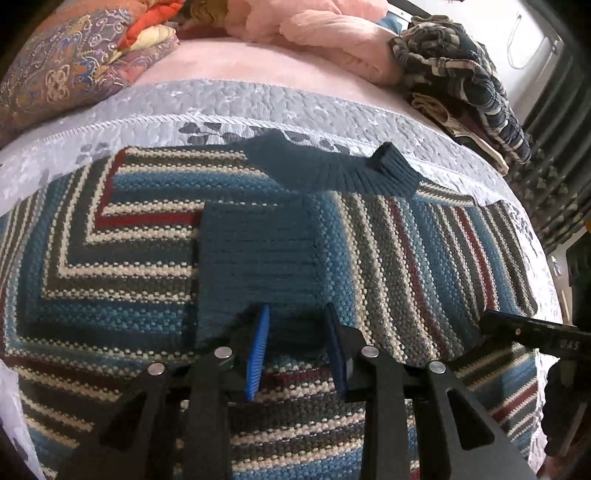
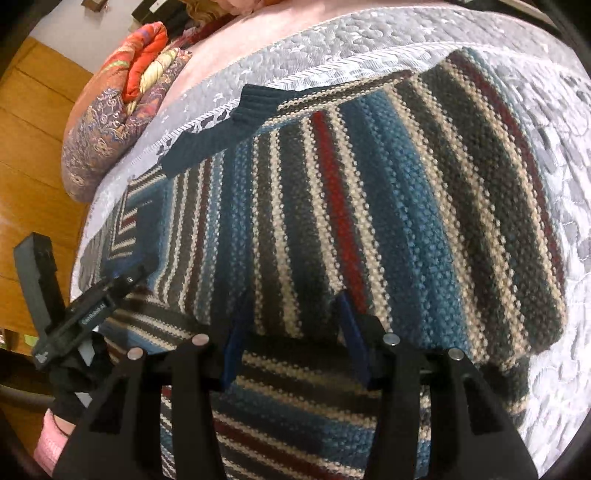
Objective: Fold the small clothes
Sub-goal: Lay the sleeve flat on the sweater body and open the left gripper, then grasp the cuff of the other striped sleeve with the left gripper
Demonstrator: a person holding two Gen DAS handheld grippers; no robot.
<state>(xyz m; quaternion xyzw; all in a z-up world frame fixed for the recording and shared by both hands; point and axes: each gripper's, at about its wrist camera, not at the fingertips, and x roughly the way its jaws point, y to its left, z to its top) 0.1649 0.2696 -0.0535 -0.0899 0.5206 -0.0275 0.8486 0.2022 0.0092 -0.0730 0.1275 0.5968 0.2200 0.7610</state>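
A striped knit sweater point(image 1: 406, 251) in teal, grey, cream and dark red lies flat on a grey quilted bedspread point(image 1: 221, 103), its teal ribbed collar point(image 1: 332, 170) at the far edge. One sleeve is folded across the body, and its teal cuff point(image 1: 258, 258) ends between the fingers of my left gripper point(image 1: 296, 308), which is open just above it. In the right wrist view the sweater point(image 2: 406, 184) shows a folded-over side panel whose edge runs between the fingers of my open right gripper point(image 2: 293, 295). The left gripper point(image 2: 85, 306) shows at that view's left.
A patterned quilt roll point(image 1: 55, 66) and pink blankets point(image 1: 332, 33) lie at the back of the bed. A heap of plaid clothes point(image 1: 461, 81) sits at the back right. The bed's edge drops to a wooden floor point(image 2: 29, 147) on the left.
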